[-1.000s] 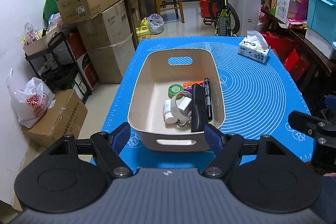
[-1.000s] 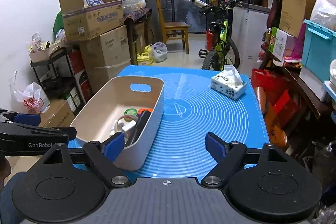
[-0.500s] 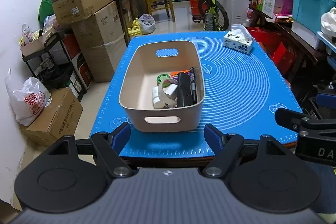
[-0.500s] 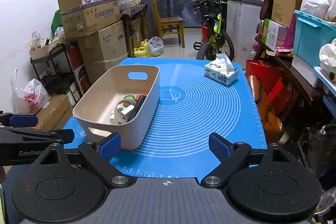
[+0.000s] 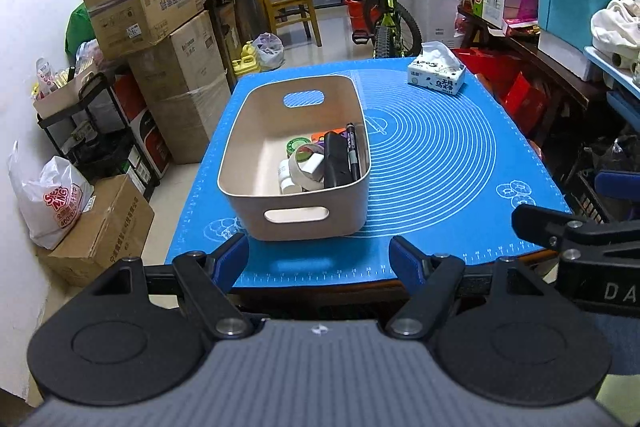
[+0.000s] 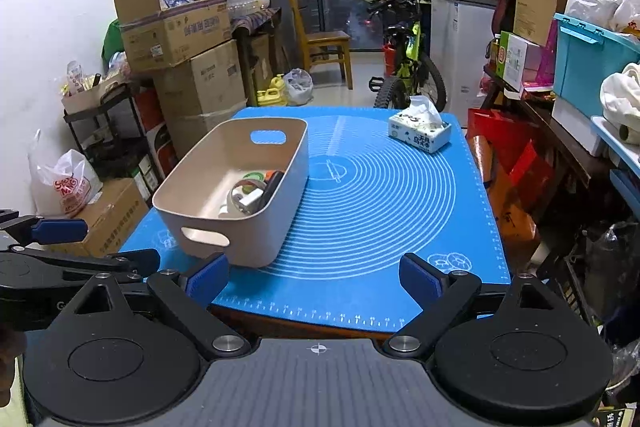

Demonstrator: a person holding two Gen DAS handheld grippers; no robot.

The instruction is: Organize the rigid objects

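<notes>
A beige bin with handle cut-outs stands on the left part of the blue mat; it also shows in the right wrist view. Inside lie a tape roll, a black marker, a black flat object, a green round tin and a small white bottle. My left gripper is open and empty, back from the table's near edge in front of the bin. My right gripper is open and empty, near the front edge, right of the bin.
A tissue box sits at the mat's far right corner. Cardboard boxes and a shelf stand left of the table, a bicycle behind it, red bags and a teal crate on the right.
Both grippers have pulled back from the bin and the table, so the bin looks farther away. Both stay open and empty. The bin's contents have not moved.
</notes>
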